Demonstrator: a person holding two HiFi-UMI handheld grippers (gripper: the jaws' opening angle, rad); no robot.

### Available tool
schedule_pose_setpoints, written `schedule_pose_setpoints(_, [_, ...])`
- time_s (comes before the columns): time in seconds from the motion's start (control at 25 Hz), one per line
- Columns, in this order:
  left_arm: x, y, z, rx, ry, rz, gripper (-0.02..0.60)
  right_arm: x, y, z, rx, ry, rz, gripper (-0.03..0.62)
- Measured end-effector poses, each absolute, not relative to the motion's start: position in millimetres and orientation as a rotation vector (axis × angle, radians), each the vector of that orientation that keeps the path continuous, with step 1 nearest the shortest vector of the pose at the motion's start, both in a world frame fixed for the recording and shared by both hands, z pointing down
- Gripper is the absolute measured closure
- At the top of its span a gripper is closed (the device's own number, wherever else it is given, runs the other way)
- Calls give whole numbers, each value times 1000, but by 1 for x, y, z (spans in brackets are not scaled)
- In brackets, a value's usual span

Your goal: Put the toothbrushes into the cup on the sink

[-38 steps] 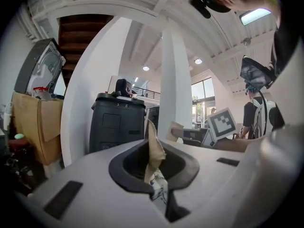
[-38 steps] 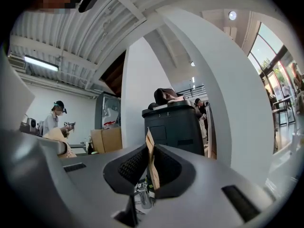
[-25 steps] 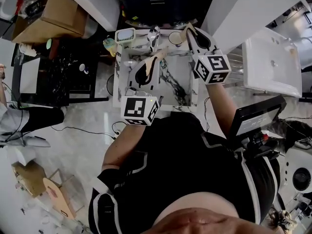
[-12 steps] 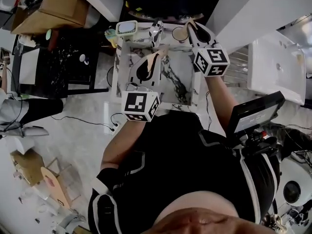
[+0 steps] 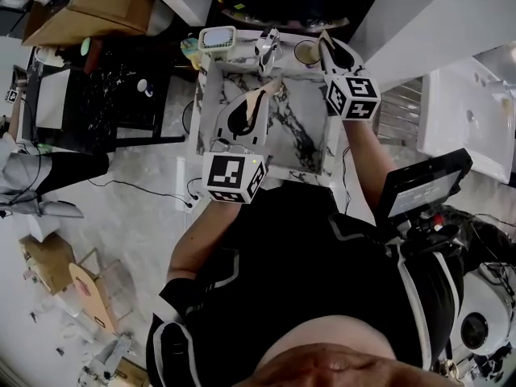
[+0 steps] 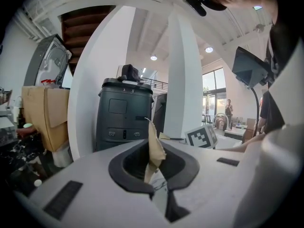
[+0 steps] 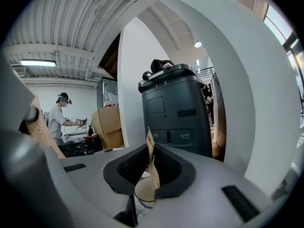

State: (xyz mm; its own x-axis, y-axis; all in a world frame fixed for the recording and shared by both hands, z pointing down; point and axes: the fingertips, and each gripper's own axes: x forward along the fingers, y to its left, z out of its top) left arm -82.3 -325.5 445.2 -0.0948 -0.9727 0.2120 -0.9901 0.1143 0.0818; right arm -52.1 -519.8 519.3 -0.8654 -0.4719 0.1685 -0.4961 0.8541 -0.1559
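Observation:
The marble sink [image 5: 302,147] lies ahead of me in the head view. A tan cup [image 5: 306,53] stands on its far rim, right of the faucet [image 5: 268,48]. My left gripper [image 5: 258,103] hangs over the basin, shut on a toothbrush in a tan paper wrapper [image 5: 272,89]. The left gripper view shows that wrapper [image 6: 154,148] standing up between the gripper's [image 6: 154,172] pads. My right gripper [image 5: 324,47] is at the cup's right side, shut on a second wrapped toothbrush [image 7: 151,160]. The right gripper view has the cup's mouth [image 7: 143,193] just below the gripper [image 7: 151,174].
A pale blue-green container [image 5: 216,39] sits on the sink's far left corner. A cardboard box [image 5: 97,2] and dark table [image 5: 97,103] are at left, a white basin [image 5: 468,119] and a monitor [image 5: 423,188] at right. Behind the sink stands a dark grey machine [image 7: 178,110].
The head view has shifted slightly. Both grippers hold their wrapped toothbrushes as before; the right one stays by the cup and the left one over the basin.

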Motion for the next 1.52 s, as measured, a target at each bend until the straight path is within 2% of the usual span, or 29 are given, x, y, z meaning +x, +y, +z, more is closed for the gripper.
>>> schedule_pose_setpoints(0.56, [-83, -315, 442, 1928, -2233, 122, 551, -54, -518, 546, 743, -2864, 311, 543])
schedule_pose_setpoints(1.0, [-83, -311, 439, 1942, -2205, 121, 552, -55, -519, 549, 735, -2833, 177, 540])
schedule_pose_setpoints(1.12, [-83, -309, 435, 1966, -2188, 121, 551, -51, -517, 546, 749, -2814, 155, 448])
schedule_pose_setpoints(1.52, [-83, -299, 419, 2089, -2103, 84, 551, -20, -494, 504, 925, -2802, 96, 448])
